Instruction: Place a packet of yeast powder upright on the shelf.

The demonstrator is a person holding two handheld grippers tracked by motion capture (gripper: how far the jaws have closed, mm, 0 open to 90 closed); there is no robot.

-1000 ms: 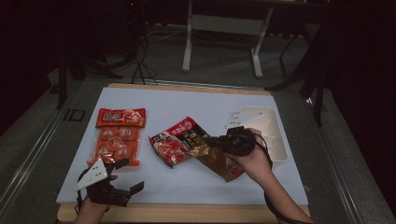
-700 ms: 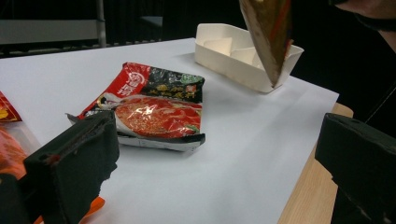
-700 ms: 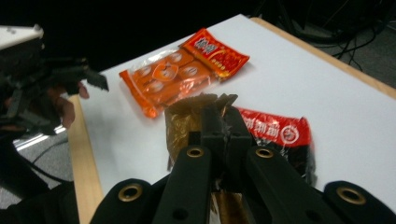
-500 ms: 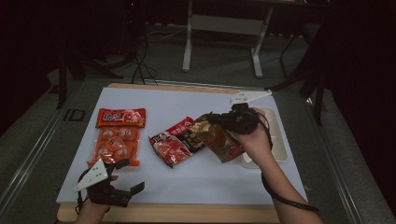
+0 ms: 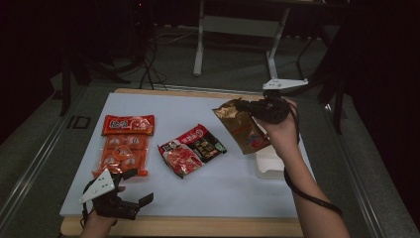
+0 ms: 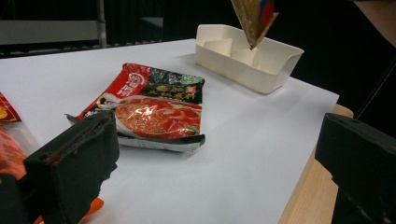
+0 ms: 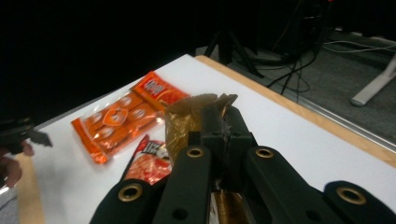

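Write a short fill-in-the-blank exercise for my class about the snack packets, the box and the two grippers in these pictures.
1. The right gripper holds the crinkled gold-brown foil packet above the white plastic ____.
2. The left gripper has its black jaws ____.
3. The red-and-black noodle packet lies flat on the ____ table sheet.

Missing words: box; open; white

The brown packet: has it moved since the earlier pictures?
Yes. The brown packet, pinched in the right tongs, has been lifted off the table and carried toward the white tray, hanging above it.
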